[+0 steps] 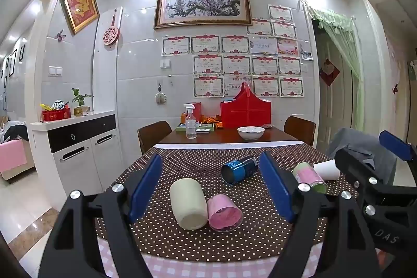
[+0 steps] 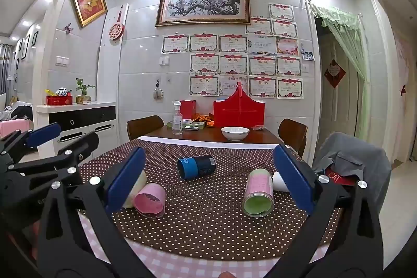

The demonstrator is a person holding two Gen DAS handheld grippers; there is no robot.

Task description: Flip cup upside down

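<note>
So far nothing flipped; cream cup (image 1: 188, 203), pink cup (image 1: 225, 212), blue cup (image 1: 239, 170) and green cup (image 2: 258, 197) lie sideways on the tabletop (image 1: 182, 239); left tongs (image 1: 211, 189) and right tongs (image 2: 211, 183) wide, empty.

The left tongs (image 1: 209, 188) are built from matte black angular arms with triangular cut-outs, each arm joined by round silver screw heads. Flat, rectangular blue pads (image 1: 276, 188) are fixed to the inner faces of the fingers — deep blue against the black frame. The right tongs (image 2: 208, 179) are made to the same pattern: black struts, silver screws near the finger roots, blue pads (image 2: 293, 180) with rounded corners. On the side of the right tongs' black body, seen from the left wrist, pale letters reading "DAS" are printed. A sliver of skin is seen at the lower edge of the right wrist view.
</note>
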